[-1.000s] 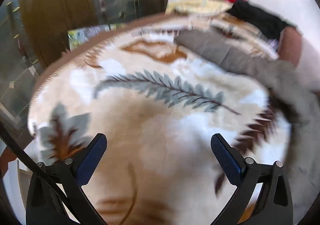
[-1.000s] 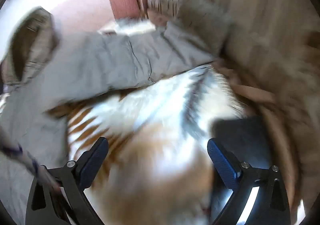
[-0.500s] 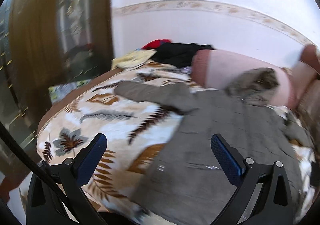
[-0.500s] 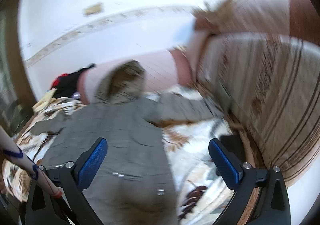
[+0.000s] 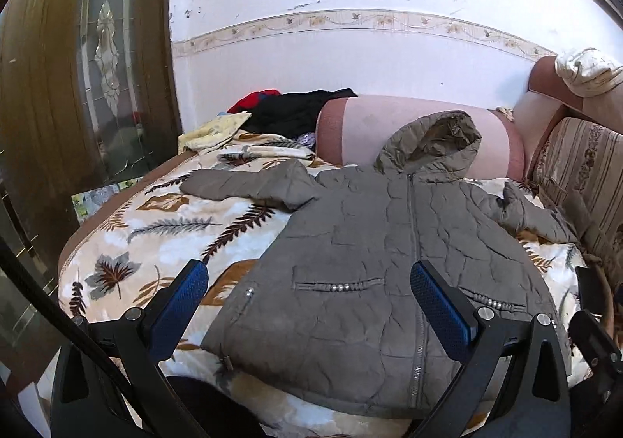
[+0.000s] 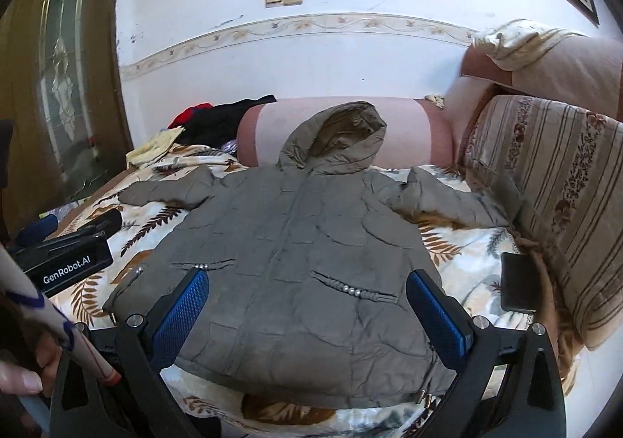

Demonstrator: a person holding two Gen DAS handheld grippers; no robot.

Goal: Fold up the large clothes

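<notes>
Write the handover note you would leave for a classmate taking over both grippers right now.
Left gripper: open, holding nothing.
Right gripper: open, holding nothing.
Grey hooded jacket: spread front-up on the leaf-print blanket, zipped, both sleeves out sideways, hood against the pink bolster.
Done: jacket laid flat.
Left: every fold; probably sleeves in first.
</notes>
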